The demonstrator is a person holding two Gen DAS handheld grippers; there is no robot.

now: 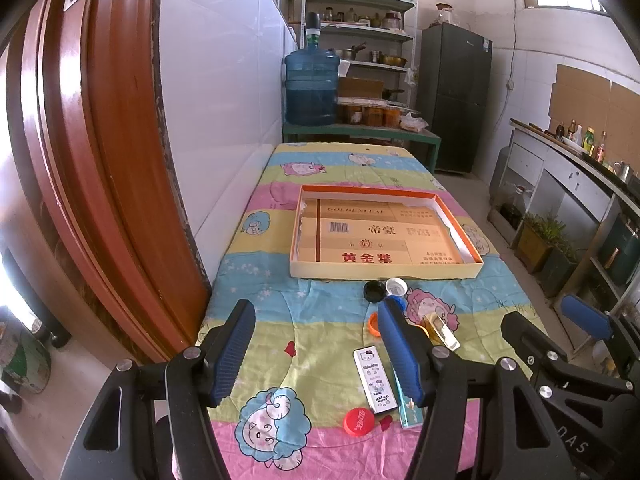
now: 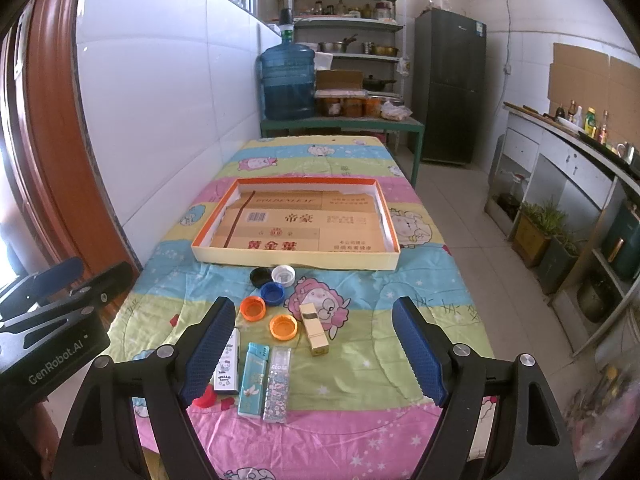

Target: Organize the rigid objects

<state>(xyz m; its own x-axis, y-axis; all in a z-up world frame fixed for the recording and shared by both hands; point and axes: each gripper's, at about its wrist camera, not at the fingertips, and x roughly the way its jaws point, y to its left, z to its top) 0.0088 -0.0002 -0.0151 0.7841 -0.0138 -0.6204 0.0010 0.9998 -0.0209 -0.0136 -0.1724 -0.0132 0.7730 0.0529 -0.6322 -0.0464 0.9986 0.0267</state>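
Note:
A shallow orange-rimmed tray [image 2: 296, 258] lined with cardboard lies mid-table with nothing in it. In front of it lie a black cap [image 2: 260, 277], a white cap [image 2: 283, 275], a blue cap [image 2: 273, 293], two orange caps [image 2: 253, 308], a red cap [image 1: 359, 421], a gold lighter [image 2: 314, 330], a teal lighter [image 2: 252, 380], a glittery lighter [image 2: 277, 384] and a Hello Kitty lighter [image 1: 375, 380]. My left gripper [image 1: 318, 344] hovers open above the near left items. Beside it, my right gripper [image 2: 316, 344] is open too, above the lighters and touching nothing.
A cartoon-print cloth [image 2: 360, 360] covers the table. A white tiled wall [image 2: 160, 120] and a brown door frame [image 1: 100, 160] run along its left side. Beyond the far end stand a water jug [image 2: 288, 80], shelves and a dark fridge [image 2: 450, 88]. A counter [image 2: 560, 168] lines the right.

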